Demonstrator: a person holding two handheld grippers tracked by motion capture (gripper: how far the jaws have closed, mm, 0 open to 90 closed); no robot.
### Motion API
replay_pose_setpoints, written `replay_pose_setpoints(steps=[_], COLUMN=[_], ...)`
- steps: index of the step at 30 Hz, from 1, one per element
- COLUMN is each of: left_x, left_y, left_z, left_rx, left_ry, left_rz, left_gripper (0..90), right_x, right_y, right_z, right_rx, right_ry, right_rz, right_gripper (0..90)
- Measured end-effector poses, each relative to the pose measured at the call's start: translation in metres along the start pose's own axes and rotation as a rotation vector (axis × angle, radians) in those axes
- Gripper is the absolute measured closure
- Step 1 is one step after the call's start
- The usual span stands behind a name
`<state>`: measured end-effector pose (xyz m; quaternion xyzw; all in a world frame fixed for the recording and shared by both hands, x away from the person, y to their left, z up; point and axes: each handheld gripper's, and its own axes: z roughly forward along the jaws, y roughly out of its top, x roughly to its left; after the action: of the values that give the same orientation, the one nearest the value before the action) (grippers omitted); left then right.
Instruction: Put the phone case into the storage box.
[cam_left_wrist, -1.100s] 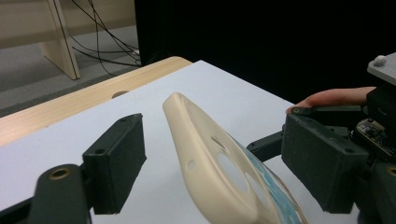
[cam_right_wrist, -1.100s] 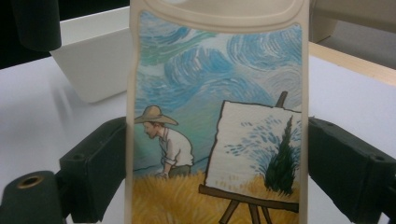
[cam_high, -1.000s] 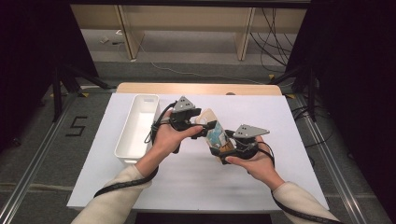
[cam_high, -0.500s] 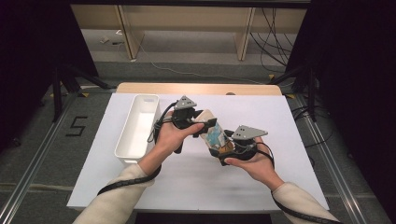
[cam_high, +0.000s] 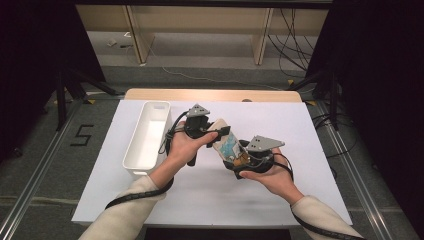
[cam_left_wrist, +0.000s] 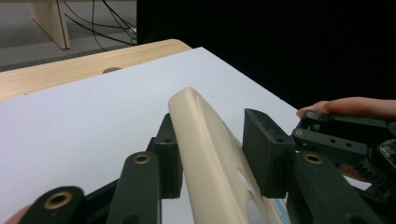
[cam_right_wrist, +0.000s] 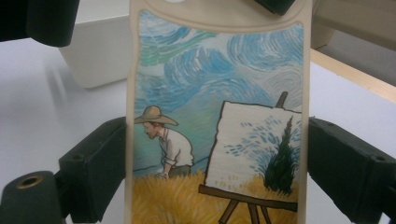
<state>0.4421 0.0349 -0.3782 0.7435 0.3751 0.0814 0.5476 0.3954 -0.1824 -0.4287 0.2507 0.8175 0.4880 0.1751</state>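
Your right gripper (cam_high: 235, 156) is clamped on the phone case (cam_high: 224, 142) across its width: in the right gripper view both pads sit flat against the long cream edges, painted side facing the camera. Your left gripper (cam_high: 216, 132) has just been closing around the far end of that same case. In the left gripper view the left-hand pad is on the cream edge, but the right-hand one looks like it has a sliver of gap, so call it almost gripping, not clenched yet.

So the case is up off the white mat (cam_high: 300, 150), bridged between your two grippers near the middle of the table, with the white bin (cam_high: 132, 157) off at about 9 o'clock from it.

If this is a handover, I'd finish the left squeeze first and check both pads are square on the edges before letting the right one relax. The case is thin and bendy-looking, so a crooked pinch could twist it or let it pop out.

Count: one phone case, one bin, one mat, two grippers.
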Motion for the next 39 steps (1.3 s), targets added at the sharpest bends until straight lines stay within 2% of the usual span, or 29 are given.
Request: replay_pose_setpoints(steps=[2, 6, 8, 10, 11, 15, 17, 20, 27, 32, 39], left_x=[0.0, -0.003, -0.006, -0.011, -0.013, -0.016, -0.015, -0.012, -0.013, -0.012, -0.014], left_y=[0.0, -0.001, -0.002, -0.002, -0.001, 0.0, 0.002, 0.003, 0.005, 0.006, 0.005], left_z=[-0.001, -0.002, -0.002, -0.001, -0.001, -0.003, -0.005, -0.008, -0.01, -0.013, -0.011], left_rx=[0.0, -0.019, -0.038, -0.045, -0.047, -0.056, -0.066, -0.069, -0.053, -0.039, -0.008], left_ry=[-0.013, -0.053, -0.114, -0.108, -0.116, -0.124, -0.099, -0.117, -0.137, -0.157, -0.201], left_rz=[-0.011, -0.035, -0.075, -0.033, -0.025, -0.002, 0.033, 0.032, 0.089, 0.109, 0.14], left_gripper=[63.1, 74.0, 83.2, 86.5, 87.1, 88.4, 88.9, 89.0, 89.0, 89.0, 89.0], right_x=[0.0, 0.001, 0.002, 0.002, 0.003, 0.003, 0.001, -0.001, -0.008, -0.015, -0.02], right_y=[0.0, 0.0, -0.001, -0.001, -0.002, -0.002, -0.001, -0.003, -0.003, -0.004, -0.007], right_z=[0.0, 0.001, 0.002, 0.003, 0.004, 0.005, 0.003, 0.002, -0.002, -0.005, -0.005], right_rx=[0.0, 0.004, 0.004, 0.01, 0.004, -0.001, 0.006, 0.016, 0.009, 0.007, 0.027], right_ry=[-0.002, -0.011, -0.02, -0.026, -0.043, -0.048, -0.037, -0.024, 0.003, 0.019, 0.076], right_rz=[-0.007, -0.024, -0.03, -0.036, -0.039, -0.033, -0.028, -0.023, 0.006, 0.013, 0.018], right_gripper=[11.5, 10.9, 10.7, 10.4, 10.2, 9.6, 9.7, 9.3, 9.1, 11.8, 16.1])
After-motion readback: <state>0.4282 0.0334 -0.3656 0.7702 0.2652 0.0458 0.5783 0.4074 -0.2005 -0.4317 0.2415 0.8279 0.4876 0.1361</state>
